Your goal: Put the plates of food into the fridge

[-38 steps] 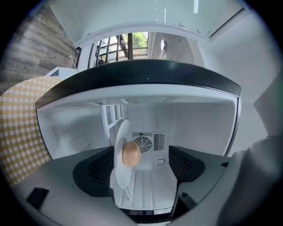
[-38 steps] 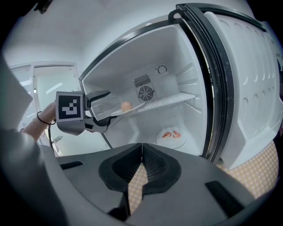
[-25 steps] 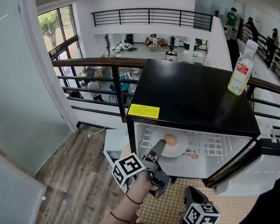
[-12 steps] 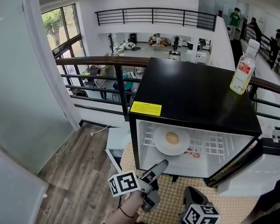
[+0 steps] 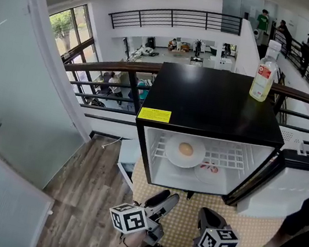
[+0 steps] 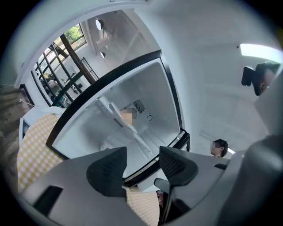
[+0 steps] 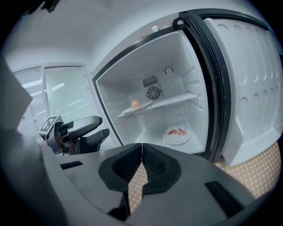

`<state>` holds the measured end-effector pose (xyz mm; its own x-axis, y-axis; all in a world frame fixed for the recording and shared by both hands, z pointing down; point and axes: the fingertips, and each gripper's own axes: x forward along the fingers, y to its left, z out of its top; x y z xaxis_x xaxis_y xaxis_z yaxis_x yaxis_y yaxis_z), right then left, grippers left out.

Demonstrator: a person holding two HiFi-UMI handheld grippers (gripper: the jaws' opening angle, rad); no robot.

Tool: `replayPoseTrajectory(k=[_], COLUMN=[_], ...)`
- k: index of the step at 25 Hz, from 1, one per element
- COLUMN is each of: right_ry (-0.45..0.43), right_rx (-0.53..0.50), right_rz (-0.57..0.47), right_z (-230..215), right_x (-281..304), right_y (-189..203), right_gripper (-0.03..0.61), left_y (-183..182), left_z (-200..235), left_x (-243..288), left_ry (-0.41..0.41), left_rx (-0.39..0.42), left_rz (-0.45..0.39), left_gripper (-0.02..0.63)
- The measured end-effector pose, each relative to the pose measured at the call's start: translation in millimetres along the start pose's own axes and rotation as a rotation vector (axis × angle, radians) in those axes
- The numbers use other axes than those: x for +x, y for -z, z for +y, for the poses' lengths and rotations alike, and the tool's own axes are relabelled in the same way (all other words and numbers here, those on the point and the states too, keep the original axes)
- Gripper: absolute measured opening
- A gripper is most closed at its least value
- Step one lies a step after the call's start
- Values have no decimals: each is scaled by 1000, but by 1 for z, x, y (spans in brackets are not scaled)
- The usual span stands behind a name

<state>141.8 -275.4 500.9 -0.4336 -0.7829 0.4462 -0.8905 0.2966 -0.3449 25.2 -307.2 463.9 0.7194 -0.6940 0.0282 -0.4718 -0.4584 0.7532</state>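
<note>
Plates [image 5: 185, 152] inside fridge [image 5: 213, 106]; left tongs [image 6: 142, 154] freshly narrowed but apart, empty; right tongs [image 7: 142, 152] pressed together.

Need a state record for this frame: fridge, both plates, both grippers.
fridge: black-topped white mini fridge, door open at right
upper plate: white plate with round tan food, on wire shelf
lower plate: white plate with reddish food, on fridge floor
left gripper: open, empty, jaws have just been closing, outside fridge
right gripper: shut, empty
on top: clear plastic bottle, upright
</note>
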Motion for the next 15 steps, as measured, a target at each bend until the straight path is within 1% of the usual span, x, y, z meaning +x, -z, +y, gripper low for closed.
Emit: replayPoseTrajectory(k=[2,3,5,9,13,15], right_ry=[-10,-19,-37,-71,-109,-128], right_rx=[1,4,4,-3,-5,-4], right_rz=[-1,-1,-1,5,26,35], right_z=[-1,-1,-1,1,12,18], right_x=[-5,-7,-13,-19,-23,-24], right_y=[3,5,9,22,37,44], right_gripper=[17,17,17,17,17,17], left_y=[10,16,30,57,71,76], left_z=[1,1,3,2,-3,-7], left_x=[-10,-16,-26,-41,-54,-59], left_ry=[-10,-15,-32,-70,-77,-83], left_rx=[-23,-40,-48,-7,-26,-8], left_rz=[-18,-27,-30,5,2,5], left_gripper=[207,201,199,199,199,195])
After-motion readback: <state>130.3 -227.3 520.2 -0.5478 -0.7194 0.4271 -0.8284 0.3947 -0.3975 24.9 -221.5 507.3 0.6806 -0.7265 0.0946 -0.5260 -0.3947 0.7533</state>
